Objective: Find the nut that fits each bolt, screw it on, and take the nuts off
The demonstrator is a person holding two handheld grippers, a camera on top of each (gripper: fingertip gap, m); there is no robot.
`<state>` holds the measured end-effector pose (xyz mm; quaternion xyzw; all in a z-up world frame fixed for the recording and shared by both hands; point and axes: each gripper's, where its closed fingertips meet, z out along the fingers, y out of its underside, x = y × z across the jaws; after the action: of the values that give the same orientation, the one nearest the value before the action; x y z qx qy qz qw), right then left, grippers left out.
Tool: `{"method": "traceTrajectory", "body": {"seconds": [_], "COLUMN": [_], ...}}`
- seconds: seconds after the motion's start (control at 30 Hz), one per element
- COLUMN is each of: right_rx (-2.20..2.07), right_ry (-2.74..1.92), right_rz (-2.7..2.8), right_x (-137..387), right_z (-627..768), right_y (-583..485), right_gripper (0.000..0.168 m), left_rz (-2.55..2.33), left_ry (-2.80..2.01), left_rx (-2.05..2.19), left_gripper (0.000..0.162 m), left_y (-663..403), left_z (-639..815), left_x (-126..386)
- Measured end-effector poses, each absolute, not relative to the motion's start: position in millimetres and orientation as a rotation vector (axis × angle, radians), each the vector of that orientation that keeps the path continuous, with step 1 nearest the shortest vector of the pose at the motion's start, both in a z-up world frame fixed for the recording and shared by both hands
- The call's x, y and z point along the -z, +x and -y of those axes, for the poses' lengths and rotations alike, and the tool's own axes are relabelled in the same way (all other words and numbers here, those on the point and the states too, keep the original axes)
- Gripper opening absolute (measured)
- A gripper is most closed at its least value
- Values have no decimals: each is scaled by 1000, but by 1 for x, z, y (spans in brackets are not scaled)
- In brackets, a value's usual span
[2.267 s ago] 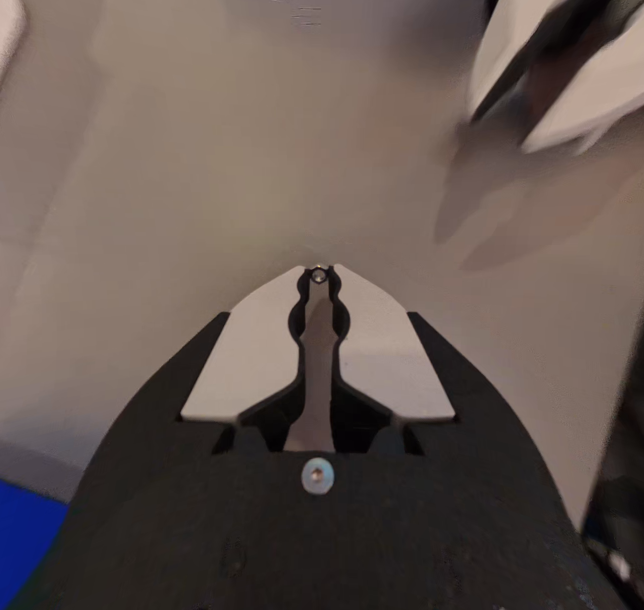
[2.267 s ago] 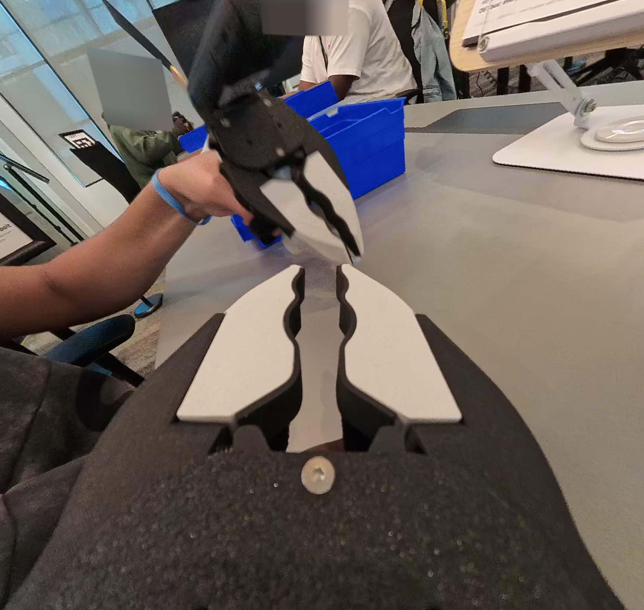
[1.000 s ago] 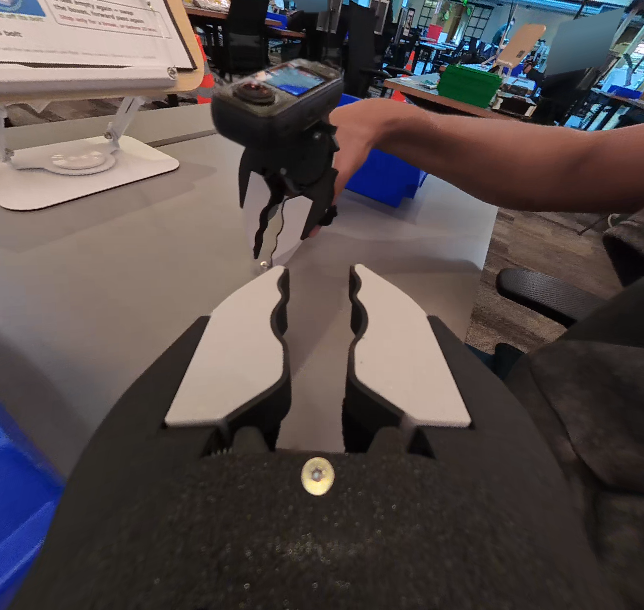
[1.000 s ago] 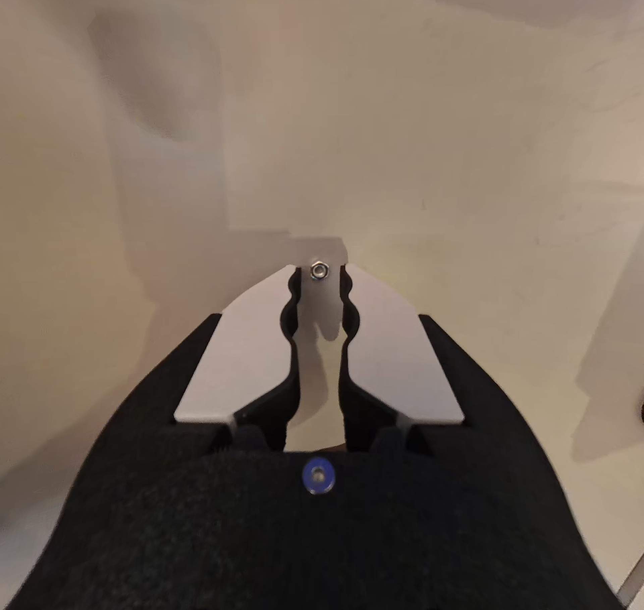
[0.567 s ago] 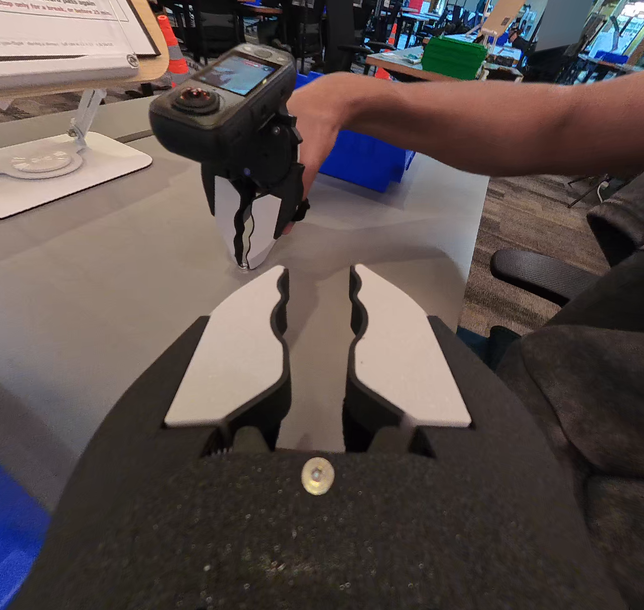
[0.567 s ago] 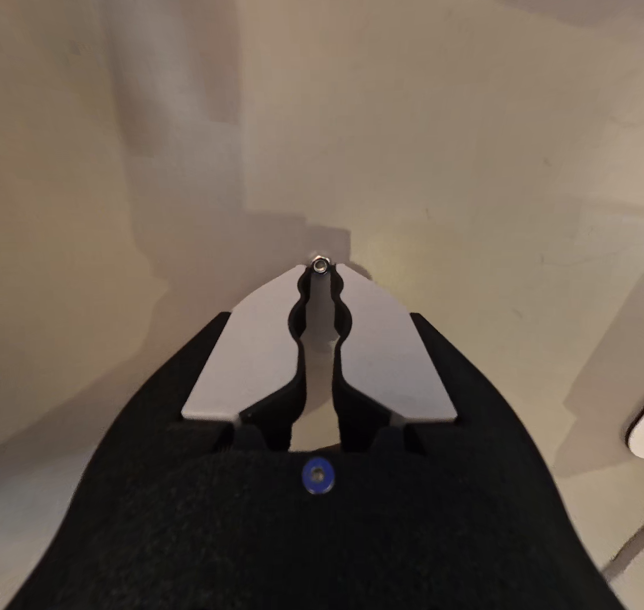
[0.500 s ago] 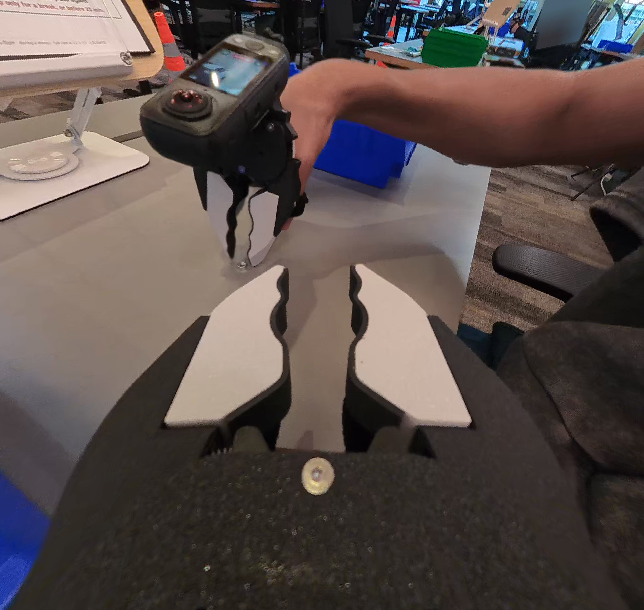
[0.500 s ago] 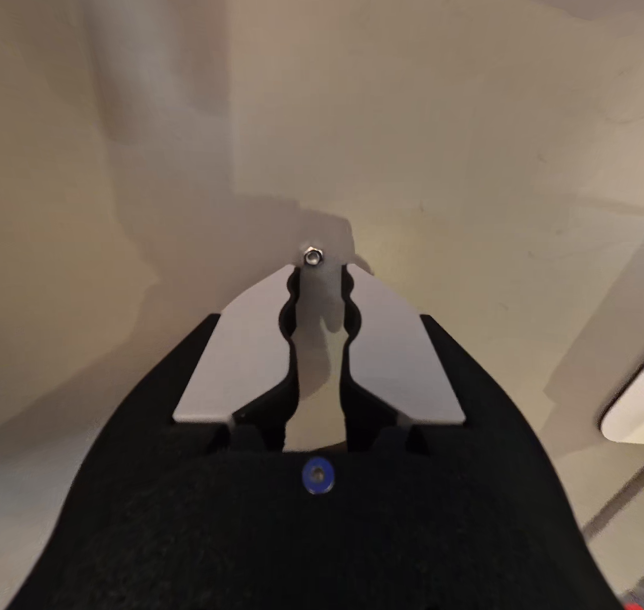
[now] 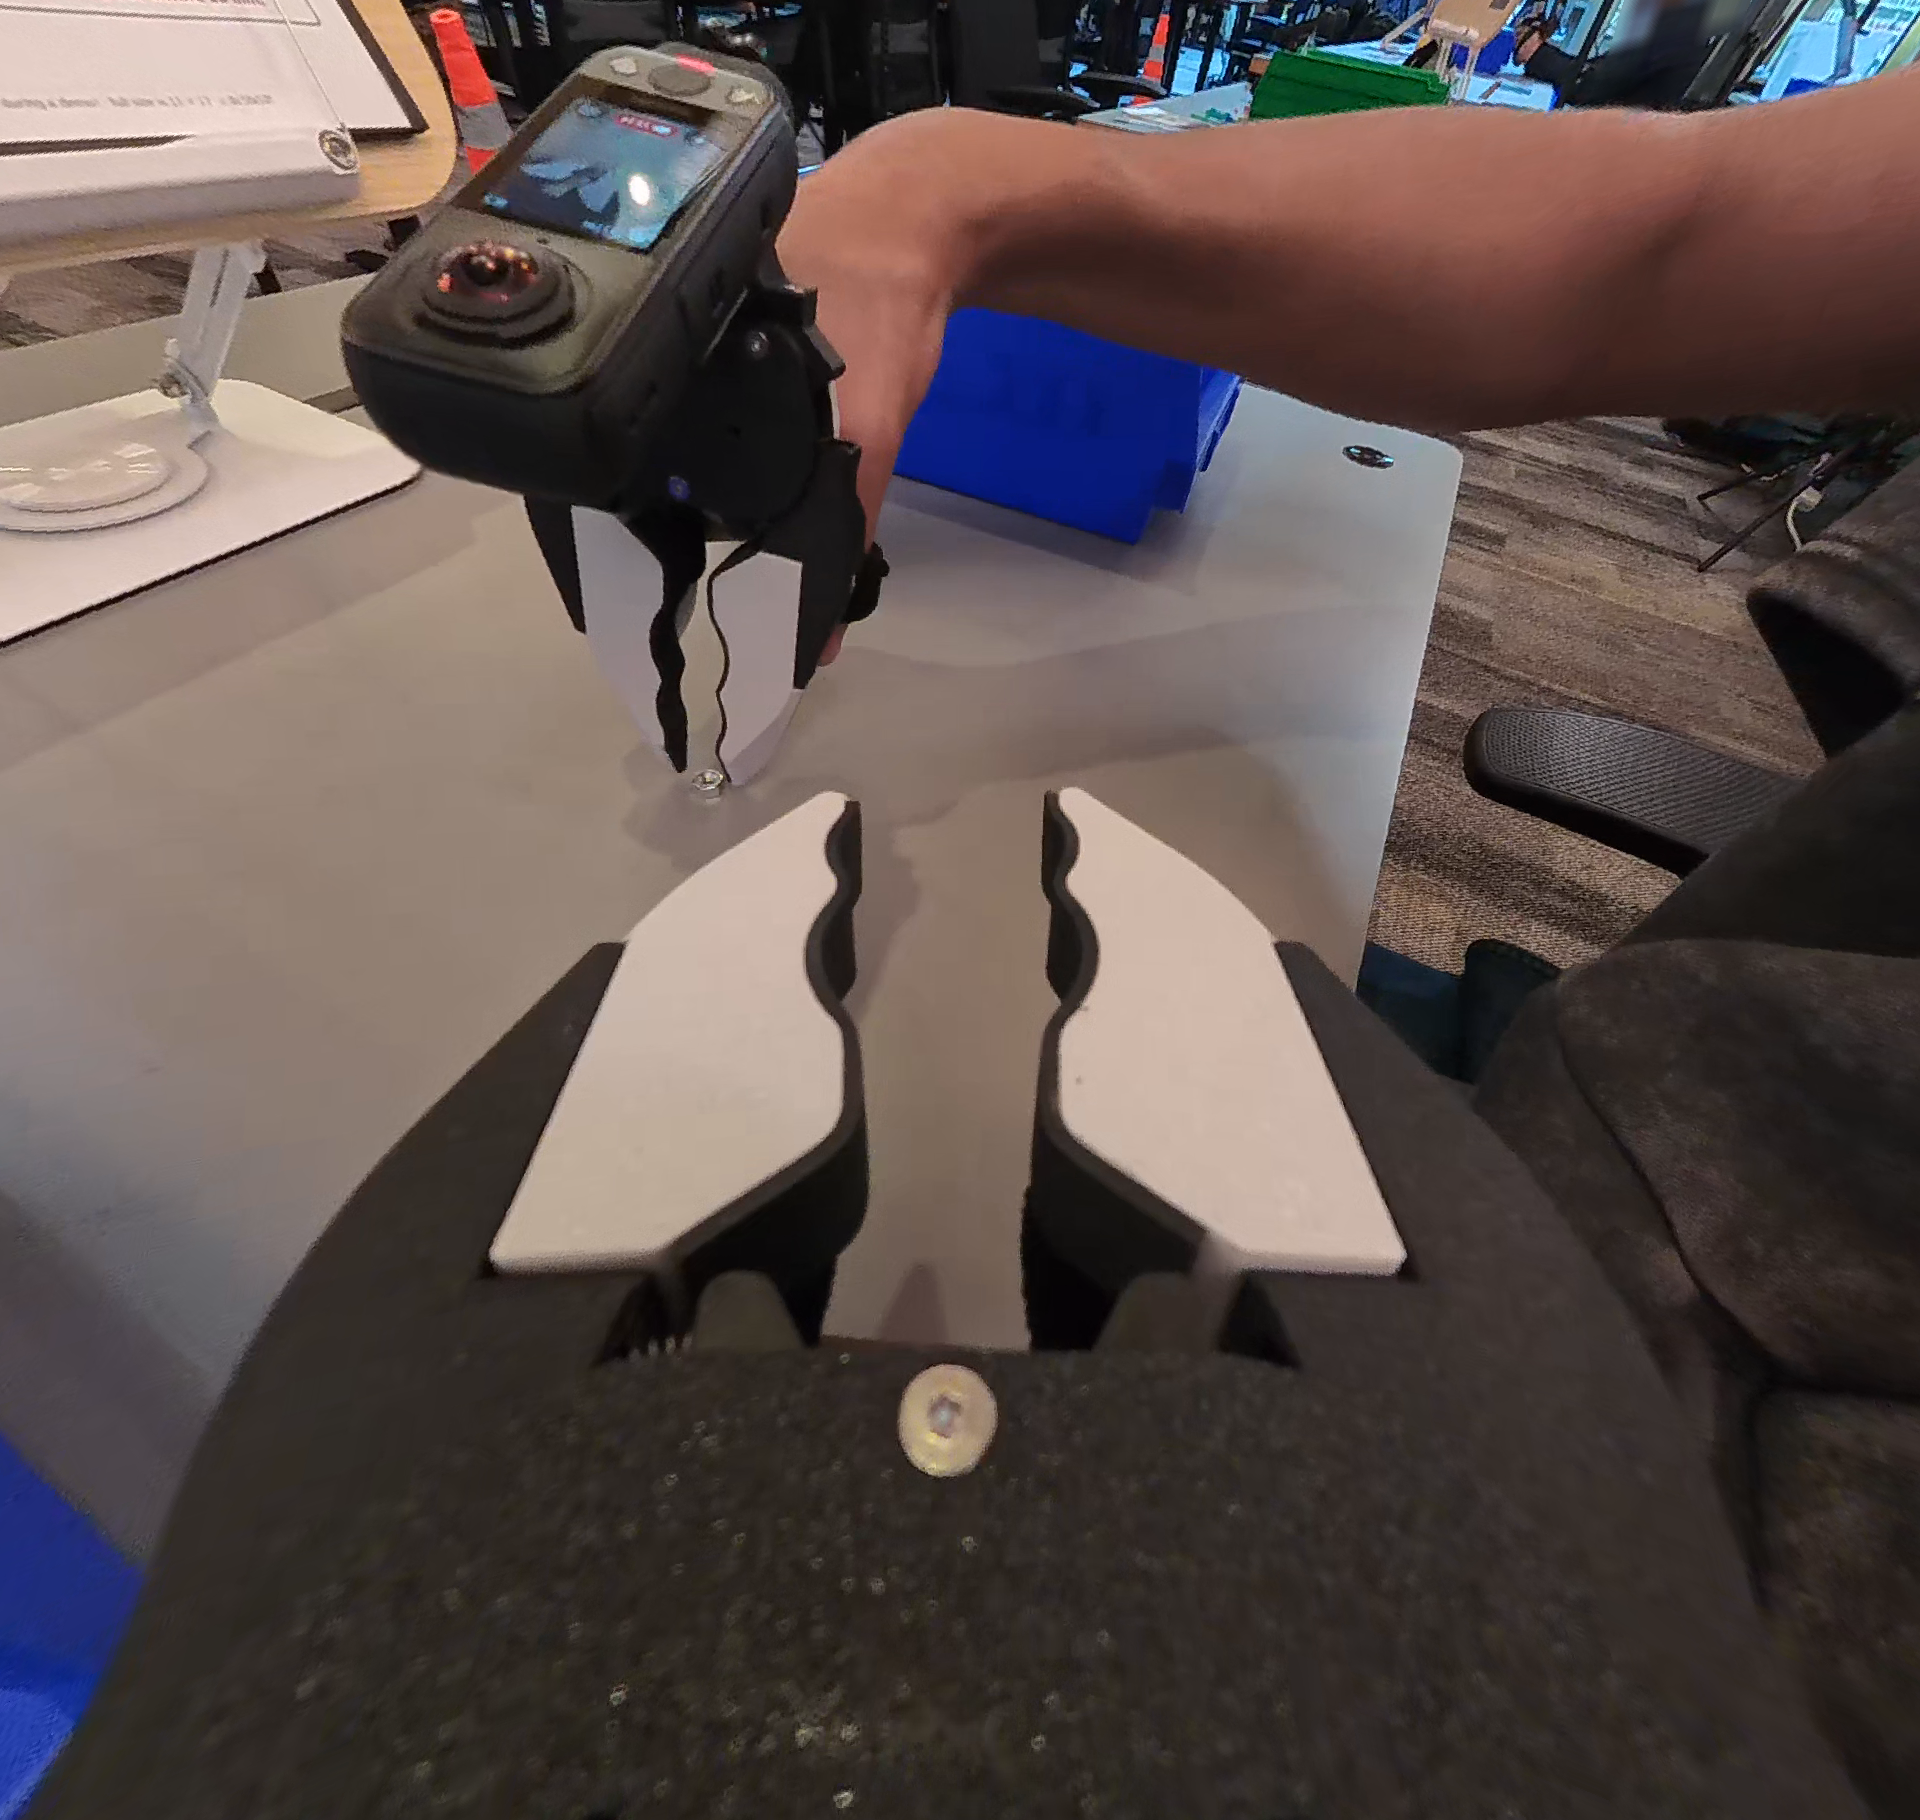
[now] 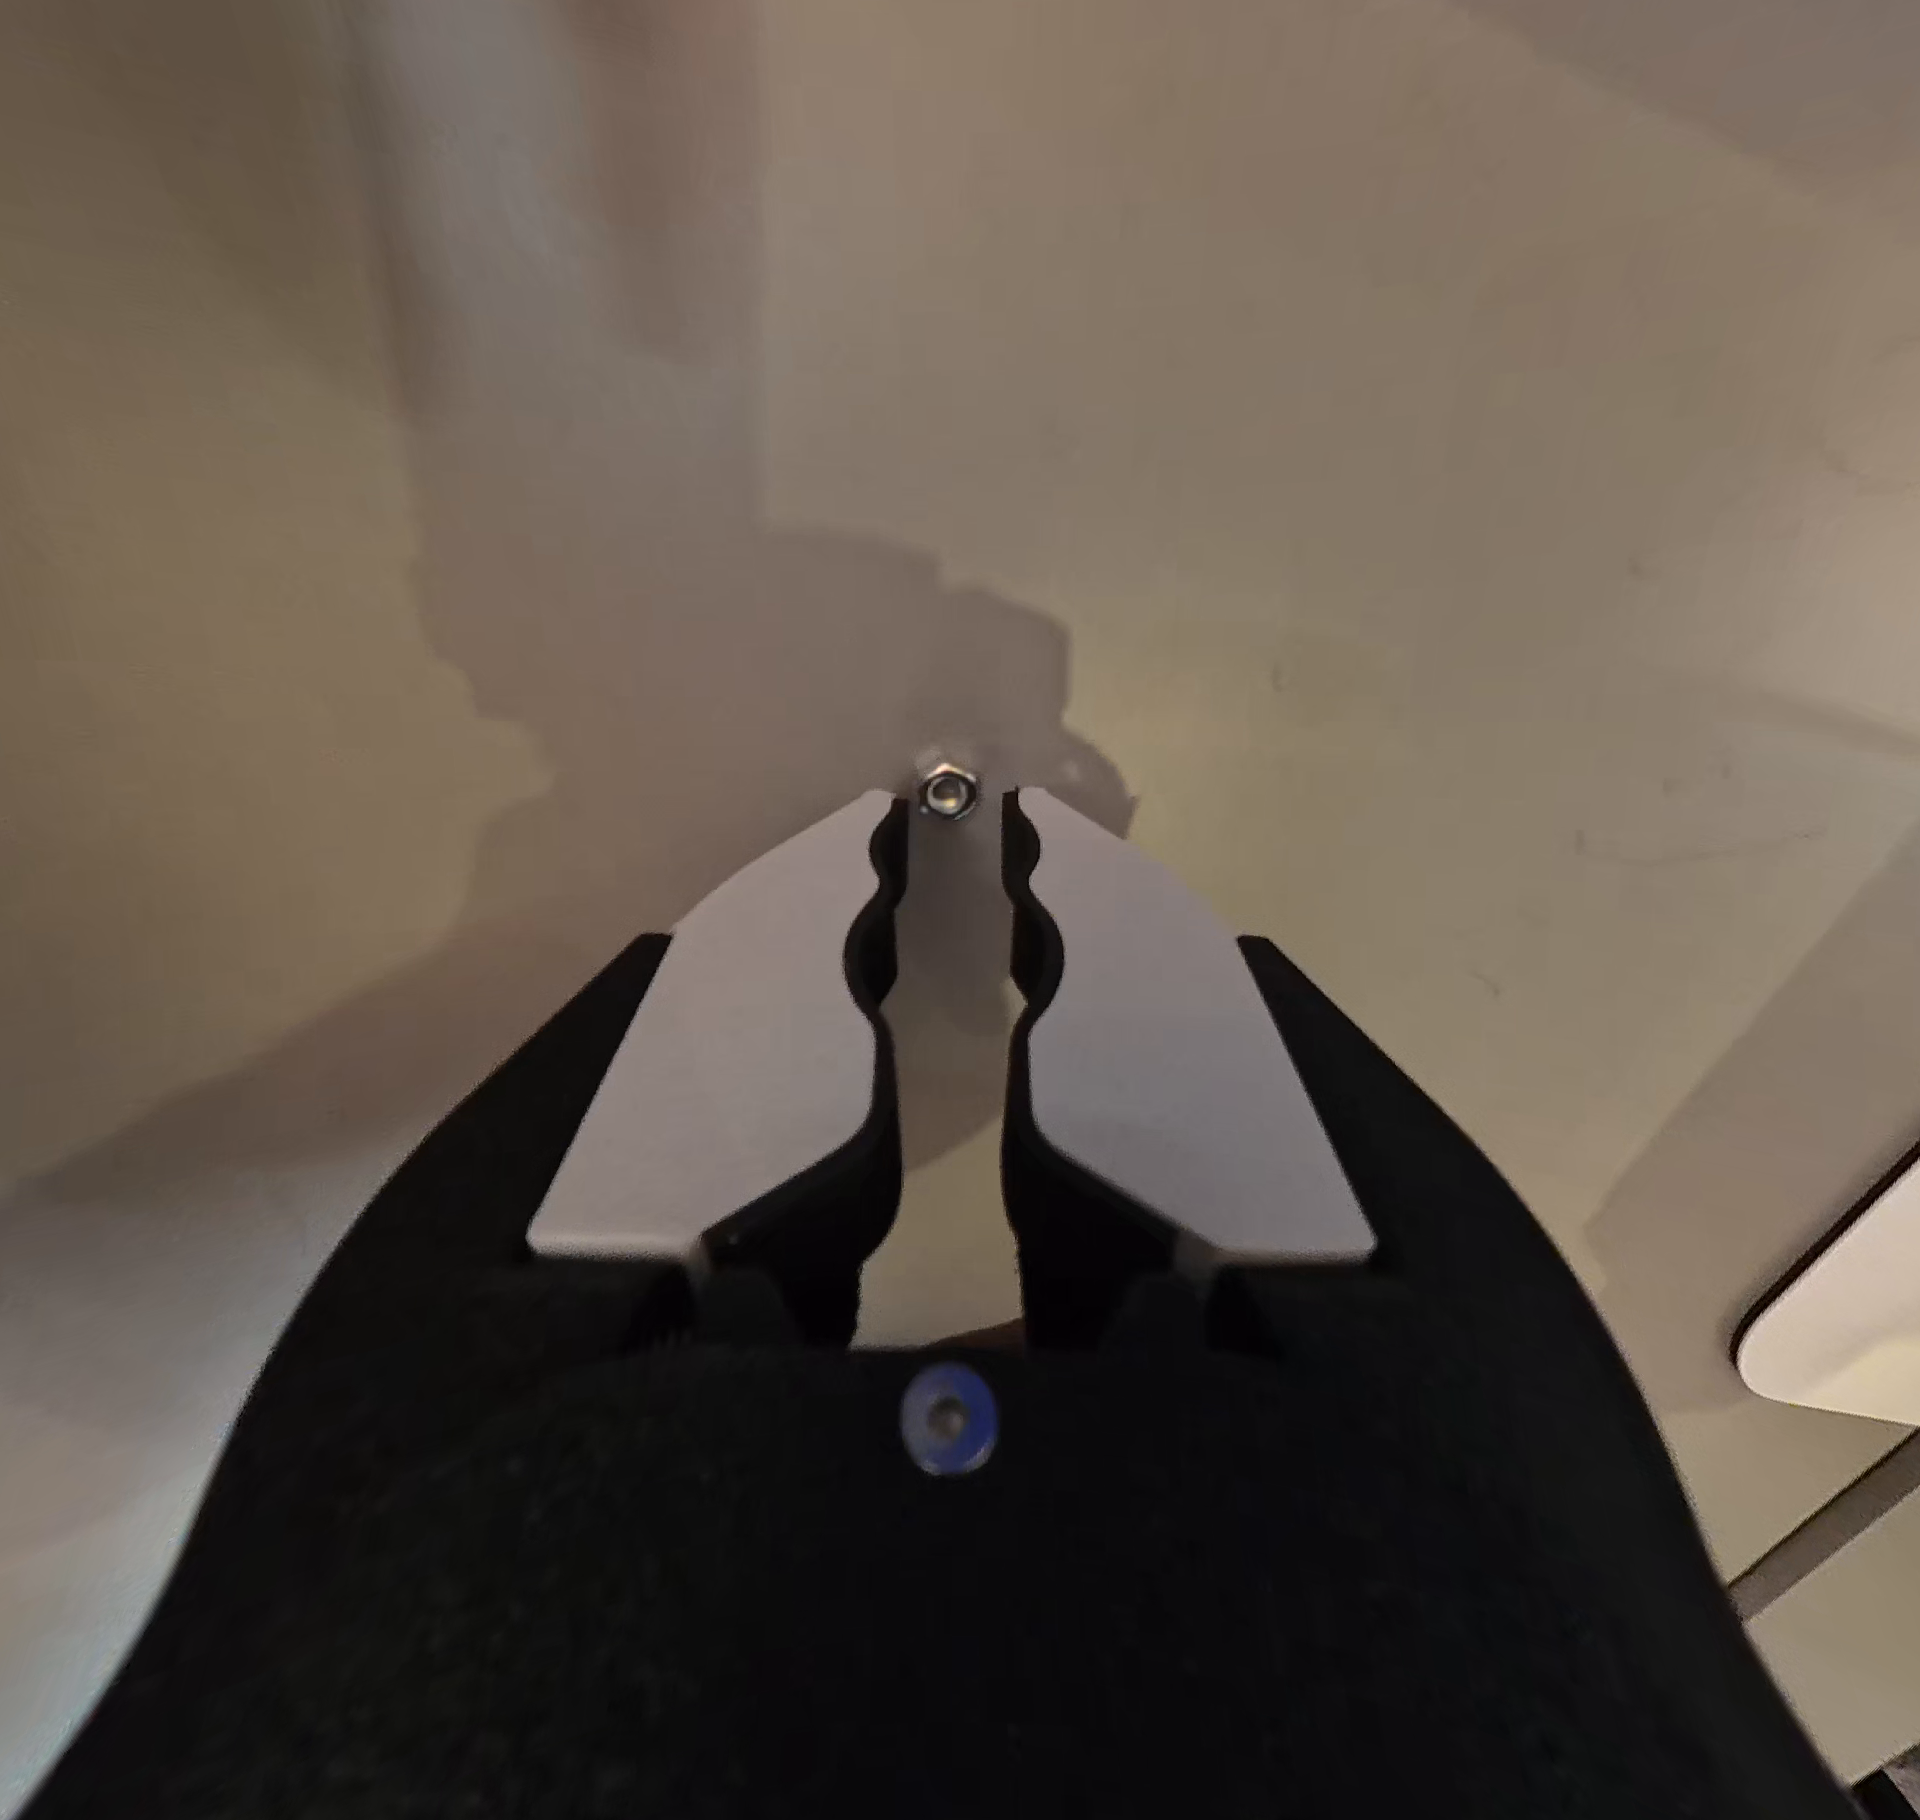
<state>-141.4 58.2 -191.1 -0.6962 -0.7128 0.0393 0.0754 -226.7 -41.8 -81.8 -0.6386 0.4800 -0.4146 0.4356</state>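
Note:
A small silver nut [image 9: 708, 784] lies flat on the grey table [image 9: 312, 887]. My right gripper [image 9: 704, 764] points down at it, held by a person's hand, with its tips just above and around the nut. In the right wrist view the nut [image 10: 945, 794] sits between the tips of my right gripper [image 10: 953, 800]. The jaws stand narrowly apart, and I see a small gap on each side of the nut. My left gripper [image 9: 948, 814] is open and empty, low over the table just in front of the nut. No bolt is in view.
A blue bin [image 9: 1060, 420] stands behind the right gripper. A white document stand [image 9: 156, 492] is at the far left, and its base corner shows in the right wrist view [image 10: 1839, 1323]. The table's right edge [image 9: 1403, 783] and a chair armrest [image 9: 1621, 794] are close by. Another blue bin [image 9: 52, 1614] is at the lower left. The tips of one gripper are about 15 cm away from the tips of the other.
The right gripper has swung over the nut and its jaws have narrowed slightly. The nut stays on the table. The left gripper stays open.

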Motion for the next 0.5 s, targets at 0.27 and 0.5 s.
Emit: {"method": "traceTrajectory", "body": {"seconds": [0.27,0.5], "right_rx": [-166,-345], "right_ry": [-2071,-1818], "right_rz": [2175,1702], "right_x": [194,119], "right_z": [-55,-39], "right_y": [-145,-167], "right_gripper": [10,10], "left_rz": [-1240,-1208], "left_ry": [-1595,-1600], "left_rx": [1014,940], "left_gripper": [33,33], "left_y": [-222,-231], "left_z": [47,38], "left_x": [89,87]}}
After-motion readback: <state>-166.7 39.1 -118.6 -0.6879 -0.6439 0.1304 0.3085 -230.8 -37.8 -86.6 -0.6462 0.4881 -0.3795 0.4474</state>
